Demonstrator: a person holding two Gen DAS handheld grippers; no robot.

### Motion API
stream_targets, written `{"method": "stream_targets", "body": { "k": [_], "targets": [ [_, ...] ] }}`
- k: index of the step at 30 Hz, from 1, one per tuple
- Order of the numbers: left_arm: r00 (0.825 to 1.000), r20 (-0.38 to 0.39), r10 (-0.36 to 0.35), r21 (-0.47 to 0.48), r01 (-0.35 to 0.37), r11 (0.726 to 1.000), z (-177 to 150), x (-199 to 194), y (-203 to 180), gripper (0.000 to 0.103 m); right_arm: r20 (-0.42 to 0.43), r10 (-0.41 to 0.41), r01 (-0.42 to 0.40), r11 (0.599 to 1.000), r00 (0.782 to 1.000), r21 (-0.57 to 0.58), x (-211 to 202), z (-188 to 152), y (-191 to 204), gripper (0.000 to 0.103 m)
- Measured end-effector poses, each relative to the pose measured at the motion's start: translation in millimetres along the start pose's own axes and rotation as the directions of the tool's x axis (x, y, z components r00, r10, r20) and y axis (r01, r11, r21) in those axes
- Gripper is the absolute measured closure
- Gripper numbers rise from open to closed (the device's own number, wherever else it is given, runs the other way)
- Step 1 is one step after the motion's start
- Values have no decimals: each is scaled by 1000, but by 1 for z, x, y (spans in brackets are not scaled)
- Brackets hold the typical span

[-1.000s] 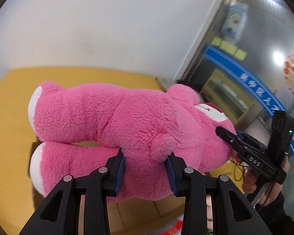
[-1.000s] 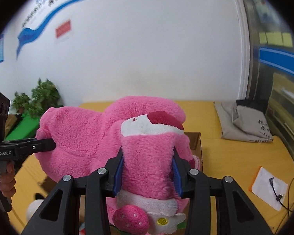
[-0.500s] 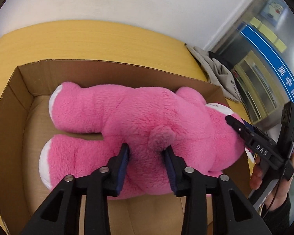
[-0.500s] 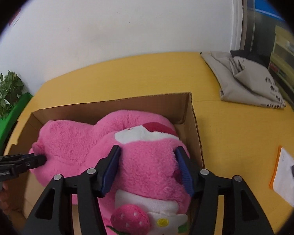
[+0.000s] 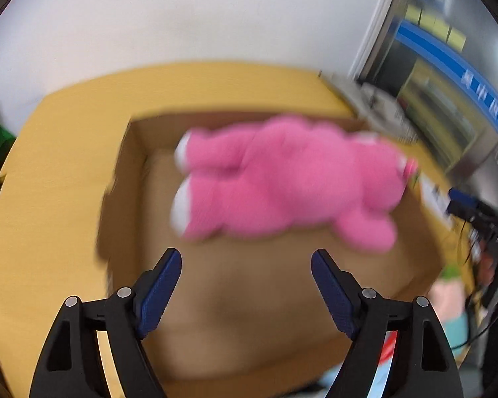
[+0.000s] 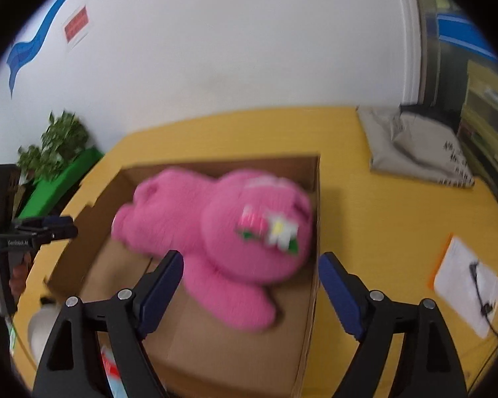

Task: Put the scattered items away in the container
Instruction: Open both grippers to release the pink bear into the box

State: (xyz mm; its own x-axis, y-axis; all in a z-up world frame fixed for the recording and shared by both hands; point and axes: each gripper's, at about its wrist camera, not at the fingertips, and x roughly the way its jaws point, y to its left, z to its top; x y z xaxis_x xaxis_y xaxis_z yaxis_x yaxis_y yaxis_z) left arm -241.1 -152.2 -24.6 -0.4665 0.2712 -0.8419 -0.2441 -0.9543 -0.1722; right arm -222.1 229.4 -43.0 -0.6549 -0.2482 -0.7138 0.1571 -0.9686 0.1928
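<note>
A big pink plush bear (image 5: 282,182) lies on its side inside an open cardboard box (image 5: 123,199) on the yellow table; both views are blurred. My left gripper (image 5: 245,285) is open and empty, above the box and short of the bear's back. My right gripper (image 6: 250,285) is open and empty, just short of the bear's head (image 6: 259,222), which bears a strawberry and a white flower. The box also shows in the right wrist view (image 6: 315,232). Each gripper shows at the other view's edge: the right one (image 5: 471,209), the left one (image 6: 46,227).
A grey bag (image 6: 415,146) lies on the yellow table (image 6: 381,219) at the back right. A white paper with a cable (image 6: 468,282) lies right of the box. A green plant (image 6: 56,142) stands at the left. A white wall is behind. Small items lie near the box's front corners.
Both grippers have opened and let go of the pink bear, which now lies in the box. Both have pulled back and up from it.
</note>
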Motion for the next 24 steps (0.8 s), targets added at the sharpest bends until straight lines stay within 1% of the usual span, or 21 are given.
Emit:
{"method": "stream_targets", "body": {
  "k": [1,2,3,4,5,6,7,8,9,10,11,12,13,14,17,19,21,23,24],
  "targets": [
    [999,-42,-12,-7,12,1000,-8,7,7,20,-52,7,-7,1000,999,2,5,-9,2,19],
    [994,-99,-40,-37,36,999,-18,18,17,21,-103,21,-21,1000,994,-1,13,-19,5,19],
    [989,-137,-48,-68,39,997,-23,27,24,26,-139,26,-27,1000,990,-7,21,-24,8,19],
    [984,-173,-46,-101,29,994,-31,34,32,37,-177,31,-34,999,984,-15,30,-30,12,19],
    [980,-193,-48,-125,24,992,-36,38,36,40,-229,41,-47,999,973,-21,42,-36,16,20],
    [977,-206,-62,-139,33,990,-41,40,39,40,-266,37,-42,999,963,-14,49,-40,17,20],
    [974,-219,-63,-133,34,991,-47,39,39,40,-311,22,-23,1000,950,2,57,-45,15,20],
    [973,-227,-47,-106,24,994,-52,37,36,40,-345,13,-8,1000,939,16,61,-50,13,24],
    [967,-248,-54,-96,31,995,-57,35,33,40,-355,13,-9,1000,935,13,60,-55,12,24],
    [963,-262,-57,-81,37,996,-62,33,30,40,-362,6,-7,1000,932,-2,58,-58,14,24],
    [964,-262,-46,-62,31,998,-66,30,27,40,-378,1,-6,1000,926,-12,56,-61,17,24],
    [964,-261,-49,-69,33,997,-68,27,26,40,-396,-21,4,999,918,-44,53,-66,23,24],
    [963,-263,-55,-81,35,996,-72,25,25,41,-423,-52,20,997,904,-79,53,-73,30,24],
    [962,-265,-58,-85,36,996,-72,25,24,41,-411,-89,46,993,907,-113,50,-78,35,24],
    [966,-254,-50,-91,28,995,-80,23,24,41,-400,-91,58,994,912,-95,42,-85,33,24],
    [975,-224,5,-101,-28,995,-79,17,27,41,-380,-92,62,994,920,-91,36,-90,33,25],
    [987,-161,24,-136,-47,990,-77,1,33,41,-352,-113,84,992,929,-96,29,-96,37,25],
    [997,-65,52,-167,-62,984,-76,-26,31,39,-281,-157,129,985,947,-116,11,-99,46,24],
    [997,-3,80,-176,-79,981,-77,-45,27,36,-238,-163,136,983,957,-127,1,-98,51,24]
  ]
}}
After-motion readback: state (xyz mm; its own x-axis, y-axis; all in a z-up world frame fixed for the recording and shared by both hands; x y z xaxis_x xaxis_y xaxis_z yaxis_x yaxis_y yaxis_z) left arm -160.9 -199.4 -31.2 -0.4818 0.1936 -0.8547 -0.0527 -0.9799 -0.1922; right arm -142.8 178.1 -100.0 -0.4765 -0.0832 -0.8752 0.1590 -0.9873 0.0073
